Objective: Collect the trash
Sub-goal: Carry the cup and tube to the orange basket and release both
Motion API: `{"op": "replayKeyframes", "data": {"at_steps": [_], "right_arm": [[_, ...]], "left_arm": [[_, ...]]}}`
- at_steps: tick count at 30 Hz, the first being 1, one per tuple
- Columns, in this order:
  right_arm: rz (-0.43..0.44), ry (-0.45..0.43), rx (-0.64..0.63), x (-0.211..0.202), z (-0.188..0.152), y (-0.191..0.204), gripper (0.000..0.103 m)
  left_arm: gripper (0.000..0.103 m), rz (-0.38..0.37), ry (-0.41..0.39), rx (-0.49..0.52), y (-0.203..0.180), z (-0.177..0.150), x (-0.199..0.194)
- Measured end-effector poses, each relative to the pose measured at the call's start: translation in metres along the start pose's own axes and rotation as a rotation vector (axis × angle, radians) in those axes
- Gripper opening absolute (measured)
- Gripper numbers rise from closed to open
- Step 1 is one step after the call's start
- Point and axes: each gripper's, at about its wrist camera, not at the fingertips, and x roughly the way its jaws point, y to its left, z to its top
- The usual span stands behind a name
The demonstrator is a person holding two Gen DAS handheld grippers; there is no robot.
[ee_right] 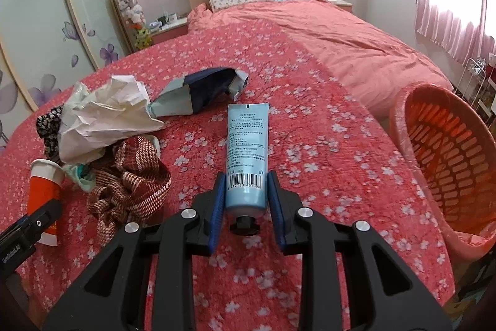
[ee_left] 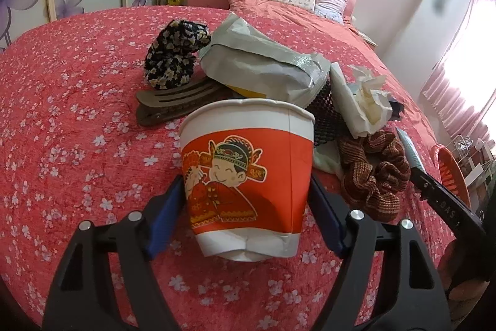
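While your left gripper (ee_left: pixel 245 200) has its fingers closed on the paper cup (ee_left: pixel 248 169) at the centre of the left view, your right gripper (ee_right: pixel 246 200) clamps the blue tube (ee_right: pixel 247 151) near its cap, mid-frame. Both appear lifted off the bed (ee_right: pixel 310 82), so you're mid-collection. Next, carry them to the orange basket (ee_right: pixel 446 163) at the right edge and release.

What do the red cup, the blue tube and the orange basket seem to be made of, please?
The red cup looks like coated paper: rolled rim, side seam, crumpled base, slight sheen. The blue tube seems soft plastic, smooth and matte, with a flat crimped end and a black screw cap. The orange basket appears to be moulded plastic with slotted walls, apparently lined with thin clear film.
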Motion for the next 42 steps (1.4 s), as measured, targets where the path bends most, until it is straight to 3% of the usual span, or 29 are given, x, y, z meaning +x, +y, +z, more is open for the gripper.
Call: {"op": "replayKeyframes", "data": {"at_steps": [8, 14, 28, 42], "right_arm": [[-0.003, -0.058, 0.024, -0.021, 0.002, -0.012, 0.027], [-0.012, -0.115, 0.061, -0.046, 0.002, -0.033, 0.027], [-0.145, -0.275, 0.166, -0.099, 0.005, -0.105, 0.027], [-0.227, -0.301, 0.305, -0.093, 0.001, -0.186, 0.027]], "left_arm": [[0.075, 0.002, -0.056, 0.018, -0.002, 0.004, -0.027], [0.075, -0.029, -0.103, 0.057, -0.027, 0.011, -0.052], [0.075, -0.241, -0.102, 0.235, -0.162, 0.016, -0.061], [0.075, -0.398, -0.028, 0.428, -0.306, -0.001, -0.014]]}}
